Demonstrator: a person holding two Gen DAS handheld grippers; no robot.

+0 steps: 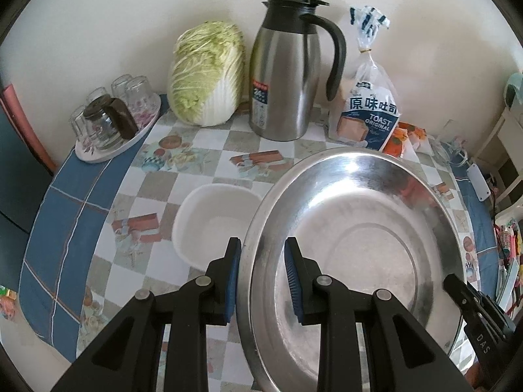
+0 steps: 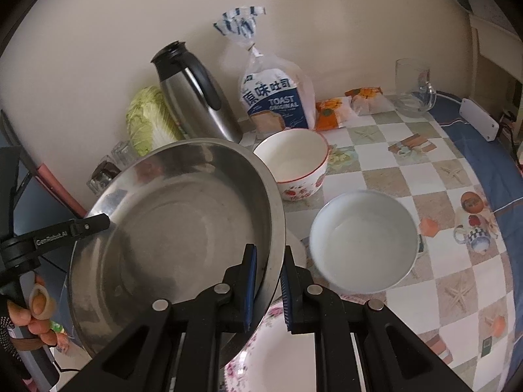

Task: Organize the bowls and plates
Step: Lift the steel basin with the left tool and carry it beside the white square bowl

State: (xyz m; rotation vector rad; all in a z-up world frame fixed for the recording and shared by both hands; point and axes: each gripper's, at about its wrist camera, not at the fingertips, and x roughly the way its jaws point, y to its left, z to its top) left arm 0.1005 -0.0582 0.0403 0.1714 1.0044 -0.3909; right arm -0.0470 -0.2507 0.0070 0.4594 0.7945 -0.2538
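Now my left hand-held gripper (image 1: 263, 281) and my right hand-held gripper (image 2: 268, 289) each clamp opposite rims of the steel basin (image 1: 353, 245), tilted above the counter (image 2: 425, 176). Beside the basin sit a plain white bowl (image 2: 362, 241) and a flowered bowl (image 2: 294, 160); a flowered plate (image 2: 278, 359) lies beneath it.

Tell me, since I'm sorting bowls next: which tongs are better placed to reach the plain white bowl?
Right. The white bowl lies just beside the right tongs; the left tongs grip the steel basin on its far side.
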